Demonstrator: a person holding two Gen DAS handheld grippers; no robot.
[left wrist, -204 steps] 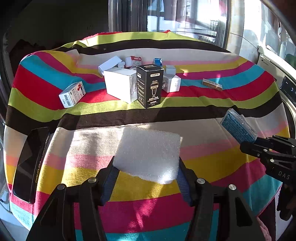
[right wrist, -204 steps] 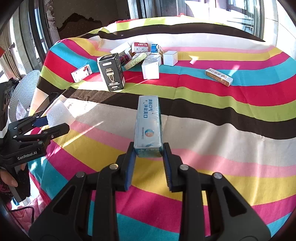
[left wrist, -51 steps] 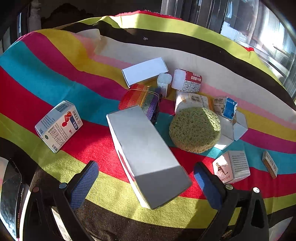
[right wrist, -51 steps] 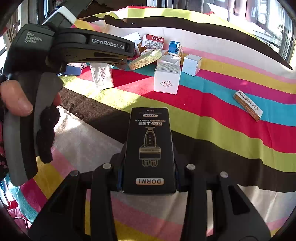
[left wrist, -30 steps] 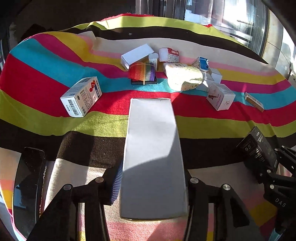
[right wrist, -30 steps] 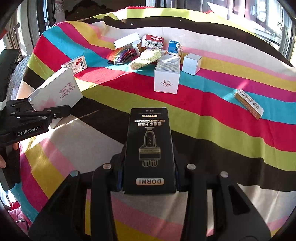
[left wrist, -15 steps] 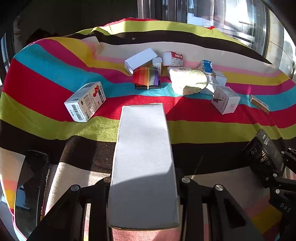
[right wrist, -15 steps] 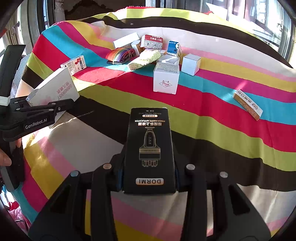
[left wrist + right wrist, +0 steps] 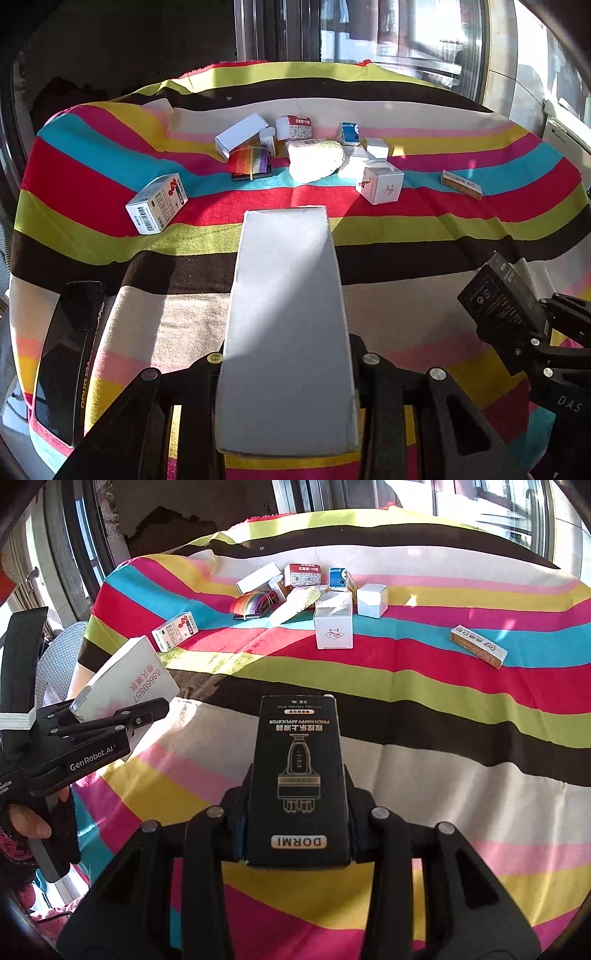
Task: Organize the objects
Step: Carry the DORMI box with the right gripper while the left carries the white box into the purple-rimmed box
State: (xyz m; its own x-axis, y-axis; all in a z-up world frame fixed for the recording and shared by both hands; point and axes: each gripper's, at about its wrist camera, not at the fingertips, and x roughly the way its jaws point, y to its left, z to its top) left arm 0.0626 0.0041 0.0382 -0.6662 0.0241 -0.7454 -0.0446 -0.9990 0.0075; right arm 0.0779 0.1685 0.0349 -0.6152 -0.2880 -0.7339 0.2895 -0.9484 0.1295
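Observation:
My left gripper point(image 9: 288, 354) is shut on a long white box point(image 9: 286, 314), held above the near, pale part of the striped cloth point(image 9: 424, 221). From the right wrist view the same white box point(image 9: 129, 679) shows at the left, clamped in the left gripper point(image 9: 147, 709). My right gripper point(image 9: 297, 834) is shut on a black DORMI box point(image 9: 297, 775), also lifted over the near stripes. In the left wrist view that black box point(image 9: 502, 299) appears at the right edge. Small boxes and a pale sponge point(image 9: 316, 160) lie clustered at the far side.
Far on the cloth lie a red-and-white carton point(image 9: 157, 205), a rainbow pouch point(image 9: 249, 166), a white cube box point(image 9: 380, 182) and a thin orange box point(image 9: 461, 182). A black phone-like slab point(image 9: 66, 358) lies at the near left edge. Windows stand behind.
Both grippers pulled back toward the near edge with their boxes, so the far clutter looks smaller. The left jaws tightened on the white box between one second ago and half a second ago.

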